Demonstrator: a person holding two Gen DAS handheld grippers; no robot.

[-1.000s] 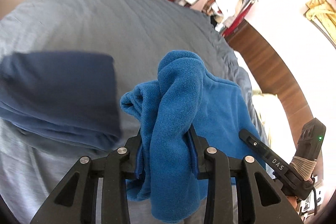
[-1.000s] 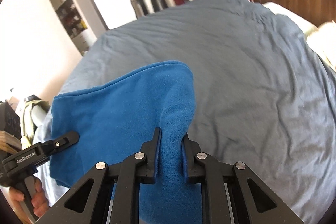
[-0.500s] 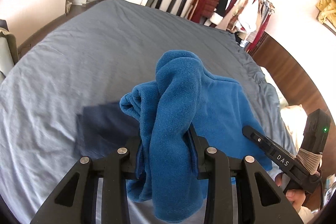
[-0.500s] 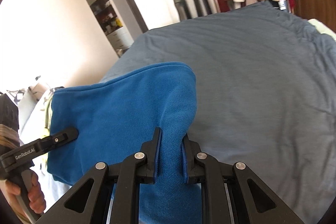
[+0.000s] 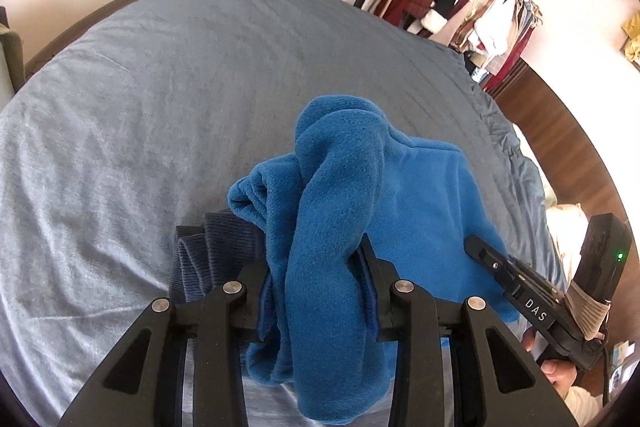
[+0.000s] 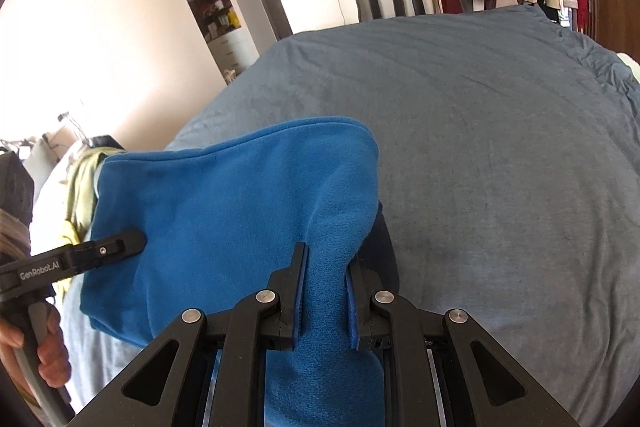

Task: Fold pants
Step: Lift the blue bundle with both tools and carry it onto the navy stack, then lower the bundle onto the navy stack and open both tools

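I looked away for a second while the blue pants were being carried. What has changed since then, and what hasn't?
Both grippers carried the blue fleece pants across the grey bed cover. The folded dark blue garment, earlier off to the left, now lies just under the left gripper. Nothing was let go: the left gripper and the right gripper stay clamped on the pants, stretched between them.
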